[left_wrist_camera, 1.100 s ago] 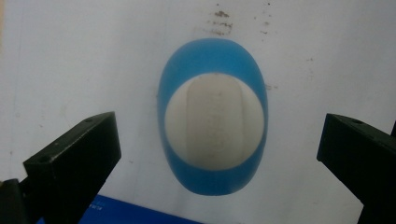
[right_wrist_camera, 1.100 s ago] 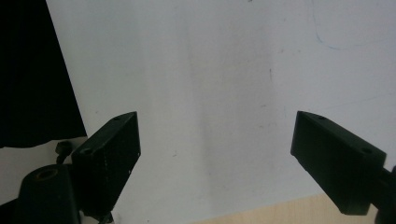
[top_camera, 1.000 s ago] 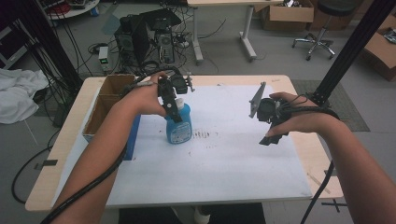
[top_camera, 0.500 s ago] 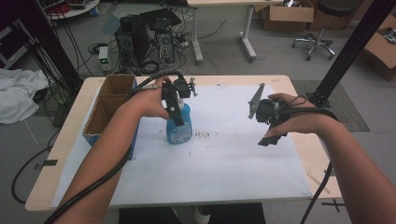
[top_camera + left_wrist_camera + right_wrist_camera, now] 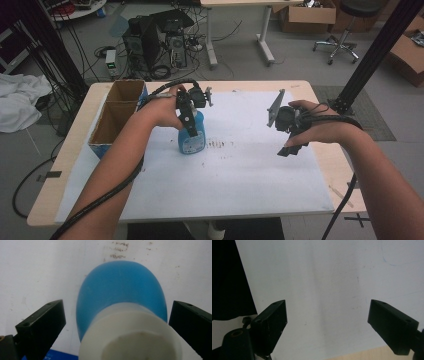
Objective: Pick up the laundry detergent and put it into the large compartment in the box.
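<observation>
Left gripper (image 5: 117, 322), jaws wide and just narrowing, is held astride the upright blue plastic bottle (image 5: 121, 295), untouched; right gripper (image 5: 327, 322), at three o'clock, is spread wide.

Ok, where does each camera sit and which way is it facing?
High view: above the person's side, looking forward and down at the table; both forearms, left gripper and right gripper show.
Left gripper view: looks down its own jaws, which have just been closing, astride the blue bottle.
Right gripper view: looks down open jaws at white sheet.
Shared: bottle, high and left.
</observation>
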A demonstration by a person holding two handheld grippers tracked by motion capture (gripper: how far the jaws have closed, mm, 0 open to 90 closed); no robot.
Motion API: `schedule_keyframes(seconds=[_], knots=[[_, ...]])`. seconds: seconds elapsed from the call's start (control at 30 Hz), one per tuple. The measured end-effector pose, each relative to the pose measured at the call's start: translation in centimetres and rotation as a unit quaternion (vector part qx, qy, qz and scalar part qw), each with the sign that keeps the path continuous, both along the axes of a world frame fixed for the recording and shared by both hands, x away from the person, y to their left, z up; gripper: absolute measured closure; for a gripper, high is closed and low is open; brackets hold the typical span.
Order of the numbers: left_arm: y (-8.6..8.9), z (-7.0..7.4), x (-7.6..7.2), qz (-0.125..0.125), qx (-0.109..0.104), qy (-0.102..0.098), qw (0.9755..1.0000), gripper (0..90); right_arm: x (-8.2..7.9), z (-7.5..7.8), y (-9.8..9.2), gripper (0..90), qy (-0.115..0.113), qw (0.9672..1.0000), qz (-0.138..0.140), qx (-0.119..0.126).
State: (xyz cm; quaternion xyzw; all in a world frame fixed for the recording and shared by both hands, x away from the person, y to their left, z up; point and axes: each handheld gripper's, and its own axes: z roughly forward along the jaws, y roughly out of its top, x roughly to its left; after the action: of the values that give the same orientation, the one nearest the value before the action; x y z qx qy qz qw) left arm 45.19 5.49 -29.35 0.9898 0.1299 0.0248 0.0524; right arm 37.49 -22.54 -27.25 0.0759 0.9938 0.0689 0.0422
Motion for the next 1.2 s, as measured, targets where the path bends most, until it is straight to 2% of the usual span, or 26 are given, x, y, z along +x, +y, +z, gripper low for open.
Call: schedule_keyframes(seconds=[0.23,0.33,0.43,0.7,1.13,1.2], knots=[[0.21,0.09,0.03,-0.003,0.006,-0.005,1.0000,8.4,0.15,-0.09,0.19,15.8,0.001,1.0000,0.001,0.001],[0.29,0.08,0.07,-0.004,0.009,-0.001,1.0000,12.6,0.24,-0.17,0.21,15.8,0.001,1.0000,0.001,-0.004],[0.35,0.15,0.11,-0.004,0.005,-0.003,1.0000,15.6,0.33,-0.31,0.20,15.9,0.001,1.0000,-0.001,-0.001],[0.27,0.30,0.13,-0.004,0.008,-0.008,0.9999,16.8,0.32,-0.11,0.27,15.9,-0.002,1.0000,-0.002,0.000],[0.21,0.16,0.07,-0.005,0.007,-0.006,0.9999,25.7,0.41,-0.04,-0.04,15.8,-0.005,1.0000,-0.006,0.003],[0.21,0.10,0.04,-0.003,0.012,-0.010,0.9999,25.7,0.41,-0.07,-0.03,15.8,-0.004,1.0000,-0.008,0.003]])
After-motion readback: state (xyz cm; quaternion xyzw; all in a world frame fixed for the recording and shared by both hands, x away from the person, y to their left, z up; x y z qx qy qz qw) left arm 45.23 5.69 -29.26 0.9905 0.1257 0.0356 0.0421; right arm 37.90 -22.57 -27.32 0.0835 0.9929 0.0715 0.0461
